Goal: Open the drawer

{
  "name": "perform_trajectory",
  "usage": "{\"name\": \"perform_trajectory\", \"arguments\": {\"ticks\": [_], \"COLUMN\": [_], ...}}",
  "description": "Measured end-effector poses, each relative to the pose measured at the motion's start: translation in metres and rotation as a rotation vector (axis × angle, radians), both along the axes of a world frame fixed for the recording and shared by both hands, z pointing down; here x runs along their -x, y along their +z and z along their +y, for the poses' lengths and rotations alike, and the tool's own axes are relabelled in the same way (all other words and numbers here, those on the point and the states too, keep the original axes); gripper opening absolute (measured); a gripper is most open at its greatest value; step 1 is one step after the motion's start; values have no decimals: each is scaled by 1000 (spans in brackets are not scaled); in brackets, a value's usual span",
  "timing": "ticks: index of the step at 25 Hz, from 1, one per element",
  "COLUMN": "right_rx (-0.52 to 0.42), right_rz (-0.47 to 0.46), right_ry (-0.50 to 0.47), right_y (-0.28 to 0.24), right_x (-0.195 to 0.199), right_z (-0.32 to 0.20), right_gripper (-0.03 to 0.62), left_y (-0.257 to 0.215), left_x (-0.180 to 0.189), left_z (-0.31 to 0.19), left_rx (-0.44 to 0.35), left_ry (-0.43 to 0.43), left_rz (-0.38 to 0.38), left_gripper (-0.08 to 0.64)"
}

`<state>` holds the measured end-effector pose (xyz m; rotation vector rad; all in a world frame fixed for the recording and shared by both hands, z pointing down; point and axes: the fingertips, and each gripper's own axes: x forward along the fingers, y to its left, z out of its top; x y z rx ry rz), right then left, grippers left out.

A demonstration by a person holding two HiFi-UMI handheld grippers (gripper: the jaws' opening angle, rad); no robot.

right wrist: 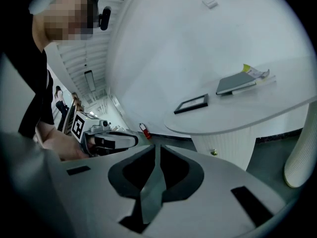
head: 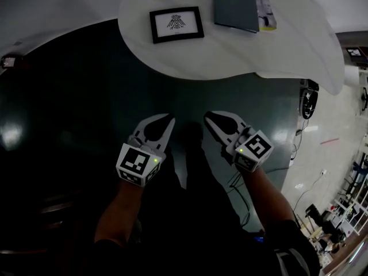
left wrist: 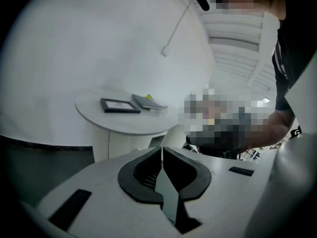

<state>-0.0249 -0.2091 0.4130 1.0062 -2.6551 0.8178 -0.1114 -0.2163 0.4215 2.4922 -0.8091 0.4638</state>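
White table [head: 230, 56] bears one frame [head: 176, 24] (left hand-held gripper [head: 170, 120], right hand-held gripper [head: 209, 116] both closed).

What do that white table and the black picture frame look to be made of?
Table: probably painted wood or laminate; smooth, white, faint sheen, no grain. Picture frame: matte black moulding, plastic or painted wood; the look leaves it open.

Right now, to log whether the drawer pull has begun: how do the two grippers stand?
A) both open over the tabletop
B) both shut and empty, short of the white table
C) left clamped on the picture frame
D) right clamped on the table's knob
B: each gripper's own view shows jaws together on nothing, and the head view has the left gripper and the right gripper short of the white table.
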Motion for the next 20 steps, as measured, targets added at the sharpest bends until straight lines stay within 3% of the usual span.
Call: {"name": "perform_trajectory", "arguments": {"ticks": [7,16,20], "right_rx": [51,8,-16], "right_rz": [18,5,-7], "right_ry": [39,18,10], "right_y": [83,142,159], "right_x": [0,-28,-31], "right_z": [-10,-23,-53], "right_gripper": [18,18,18], "left_y": [80,142,166], "left_x": [-5,-54,-63], "left_z": [-14,-20,-46], "left_rx": [-5,-86,-102], "left_ry": [-1,12,-3], "left_rz": [-20,-43,-65], "left_gripper": [21,21,21]}}
